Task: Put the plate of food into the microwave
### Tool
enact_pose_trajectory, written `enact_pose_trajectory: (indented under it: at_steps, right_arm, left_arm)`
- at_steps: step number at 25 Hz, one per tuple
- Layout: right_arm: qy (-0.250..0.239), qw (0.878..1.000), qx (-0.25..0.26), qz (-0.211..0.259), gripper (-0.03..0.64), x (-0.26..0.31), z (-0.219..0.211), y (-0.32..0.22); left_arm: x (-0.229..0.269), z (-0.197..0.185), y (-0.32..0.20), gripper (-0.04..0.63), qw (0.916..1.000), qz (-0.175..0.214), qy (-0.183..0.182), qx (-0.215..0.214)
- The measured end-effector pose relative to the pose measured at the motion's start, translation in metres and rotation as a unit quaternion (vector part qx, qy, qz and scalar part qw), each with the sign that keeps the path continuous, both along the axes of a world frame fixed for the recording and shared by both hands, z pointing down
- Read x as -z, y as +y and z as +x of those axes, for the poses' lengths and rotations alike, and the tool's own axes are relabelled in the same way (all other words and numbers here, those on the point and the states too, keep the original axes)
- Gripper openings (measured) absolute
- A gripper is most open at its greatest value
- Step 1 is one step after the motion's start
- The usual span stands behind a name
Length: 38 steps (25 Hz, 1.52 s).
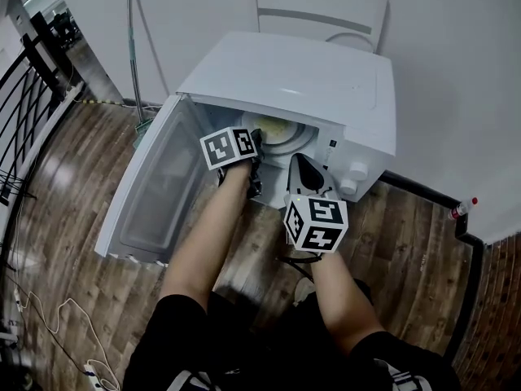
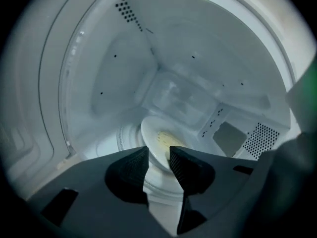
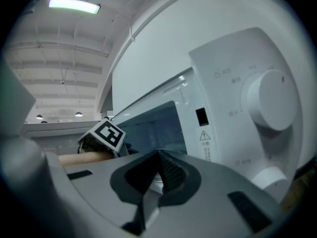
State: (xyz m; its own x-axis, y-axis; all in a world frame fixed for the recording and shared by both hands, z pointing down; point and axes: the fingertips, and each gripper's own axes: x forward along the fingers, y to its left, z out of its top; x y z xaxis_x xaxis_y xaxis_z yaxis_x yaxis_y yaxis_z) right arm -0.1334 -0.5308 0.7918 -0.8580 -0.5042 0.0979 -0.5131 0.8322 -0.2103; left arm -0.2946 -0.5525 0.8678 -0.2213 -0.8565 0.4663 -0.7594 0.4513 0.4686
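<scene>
A white microwave (image 1: 301,80) stands on the wood floor with its door (image 1: 155,186) swung open to the left. Inside, a white plate (image 2: 158,133) with pale yellow food (image 2: 166,139) lies on the turntable; the plate (image 1: 277,129) also shows through the opening in the head view. My left gripper (image 1: 257,140) reaches into the cavity. Its jaws (image 2: 158,157) stand open, with the plate's near rim in the gap and no pad pressing on it. My right gripper (image 1: 298,161) hovers outside by the control panel, its jaws (image 3: 159,155) shut on nothing.
Two knobs (image 3: 270,100) sit on the panel just right of my right gripper. A white chair (image 1: 321,10) stands behind the microwave, a mop pole (image 1: 134,47) leans on the wall, a bottle (image 1: 461,208) lies at the right, and a cable (image 1: 49,316) trails at lower left.
</scene>
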Motion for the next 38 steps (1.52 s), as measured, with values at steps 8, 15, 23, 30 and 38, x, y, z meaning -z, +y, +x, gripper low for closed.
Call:
enact_pose_trajectory:
  at_steps: [8, 15, 23, 30, 38]
  right_arm:
    - [-0.004, 1.0, 0.002, -0.002, 0.01, 0.002, 0.007, 0.005]
    - [-0.008, 1.0, 0.007, -0.005, 0.01, 0.001, 0.006, 0.004]
    - [-0.009, 0.999, 0.044, -0.002, 0.009, -0.002, -0.02, 0.02]
    - [-0.003, 0.998, 0.058, 0.0, 0.009, -0.017, -0.052, 0.031]
    - [-0.041, 0.995, 0.081, 0.037, 0.009, 0.001, -0.077, 0.039]
  left_arm:
    - [-0.001, -0.011, -0.003, 0.153, 0.9948, -0.035, -0.095, -0.006]
    - [0.031, -0.003, 0.016, 0.001, 0.9798, -0.014, -0.199, 0.006]
    - [0.05, 0.036, 0.059, -0.002, 0.9738, 0.047, -0.221, -0.024]
    - [0.077, 0.053, 0.102, -0.002, 0.9616, 0.082, -0.261, -0.017]
    - [0.068, 0.036, 0.119, -0.002, 0.9619, 0.098, -0.255, 0.003]
